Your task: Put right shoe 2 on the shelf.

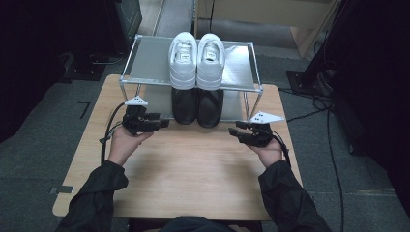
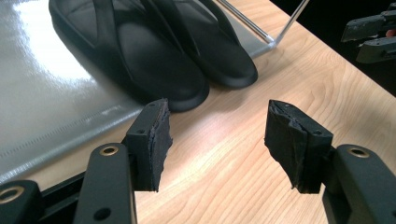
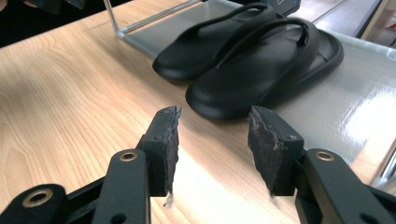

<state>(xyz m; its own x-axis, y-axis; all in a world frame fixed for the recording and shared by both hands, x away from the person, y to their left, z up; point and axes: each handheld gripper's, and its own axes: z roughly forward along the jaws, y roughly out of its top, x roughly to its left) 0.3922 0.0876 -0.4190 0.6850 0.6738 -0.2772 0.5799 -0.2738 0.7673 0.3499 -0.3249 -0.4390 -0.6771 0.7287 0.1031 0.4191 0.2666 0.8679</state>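
So both tools are held low over the wooden counter [image 1: 193, 164], jaws spread wide with nothing gripped between them. The left tool [image 1: 163, 123] is pointed at the black sandals [image 1: 197, 106] from one side, the right tool [image 1: 234, 131] from the other. The sandals are parked side by side on the bottom shelf of the metal rack [image 1: 241, 87], toes probably poking just past its front edge. White sneakers [image 1: 197, 60] are sat on the top shelf.

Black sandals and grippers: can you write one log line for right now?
black sandals: lower shelf, untouched | white sneakers: top shelf | left gripper: open, empty | right gripper: open, empty
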